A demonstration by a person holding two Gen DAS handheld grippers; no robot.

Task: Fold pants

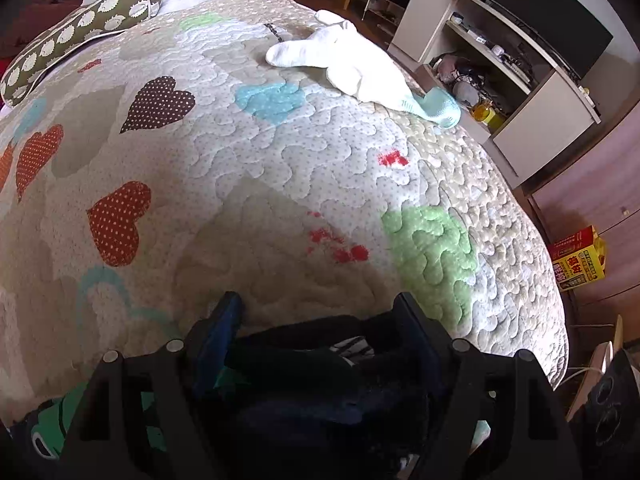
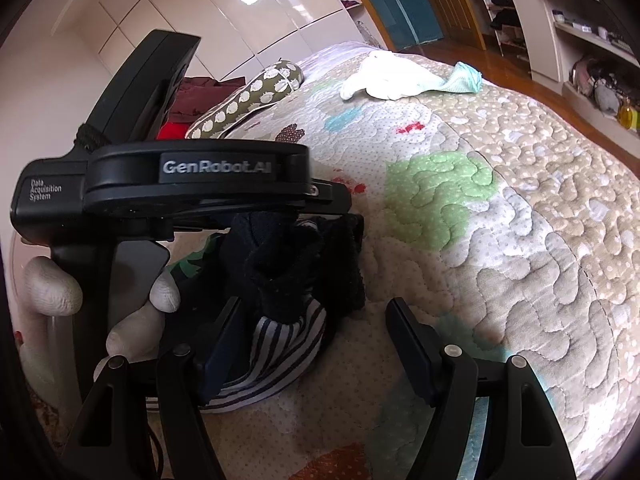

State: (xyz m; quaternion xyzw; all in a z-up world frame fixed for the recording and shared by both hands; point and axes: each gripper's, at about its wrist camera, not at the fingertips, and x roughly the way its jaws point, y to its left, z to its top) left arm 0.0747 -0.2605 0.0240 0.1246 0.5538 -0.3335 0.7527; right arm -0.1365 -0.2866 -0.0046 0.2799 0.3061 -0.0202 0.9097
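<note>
Left gripper [image 1: 318, 312] sits low over the quilt [image 1: 280, 168], jaws spread wide with the dark pants [image 1: 304, 380] bunched between them — whether the pads actually pinch the cloth I cannot tell. Right gripper [image 2: 316, 320] is wide open, holding nothing; its left finger [image 2: 224, 344] is just beside the pants [image 2: 288, 280] and their striped lining. A white-gloved hand [image 2: 132, 320] holds the left gripper [image 2: 192, 192] right above that bundle. Farther up the bed — white socks [image 1: 340, 60], one with a light-blue toe, then a green dotted bolster [image 1: 80, 36] on the left. Shelves [image 1: 500, 64] stand beyond.
</note>
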